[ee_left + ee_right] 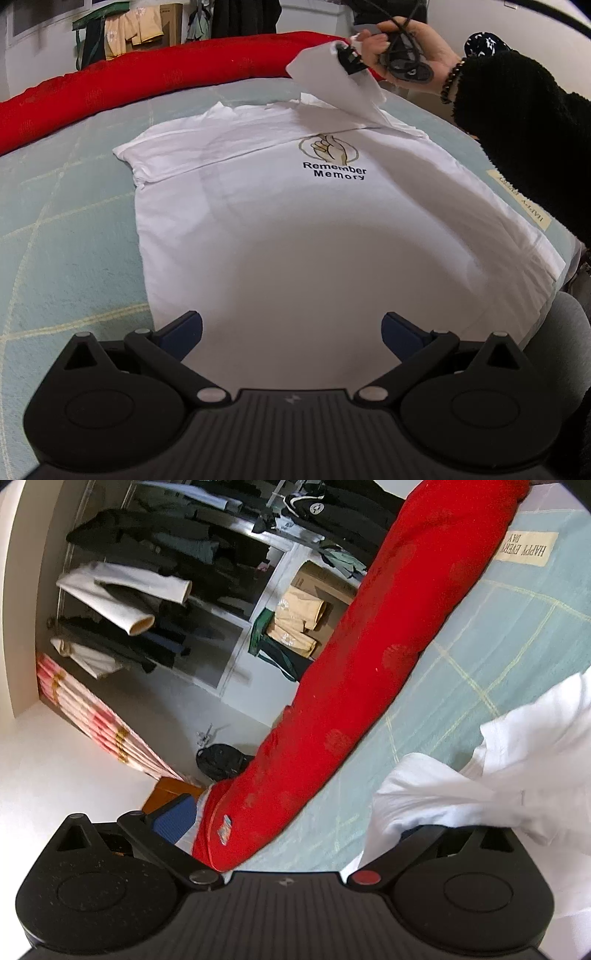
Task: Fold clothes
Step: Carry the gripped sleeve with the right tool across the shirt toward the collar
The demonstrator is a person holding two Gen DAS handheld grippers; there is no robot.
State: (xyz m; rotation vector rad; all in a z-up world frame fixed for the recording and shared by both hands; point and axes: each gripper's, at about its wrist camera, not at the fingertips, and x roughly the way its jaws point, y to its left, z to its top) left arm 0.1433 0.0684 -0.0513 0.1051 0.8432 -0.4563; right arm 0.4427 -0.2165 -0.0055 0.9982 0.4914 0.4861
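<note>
Found a white T-shirt (295, 240) lying flat on the pale green checked bed (66, 221), print (332, 158) facing up, collar end towards the rolled red blanket (147, 77) along the far edge. Held the left claw (291, 328) spread wide just above the shirt's near hem, gripping nothing. Raised one sleeve (332, 77) off the bed at the far right corner with the right claw (288, 812), carried in a hand (406, 48) wearing a bead bracelet and a black fleece cuff. Seen from the right wrist: stood parted, with the blue pad (173, 816) of one finger bare and the white cloth draped over the other, hiding its tip. Noted a cream label (524, 199) on the bedcover just beside the shirt's right edge.
</note>
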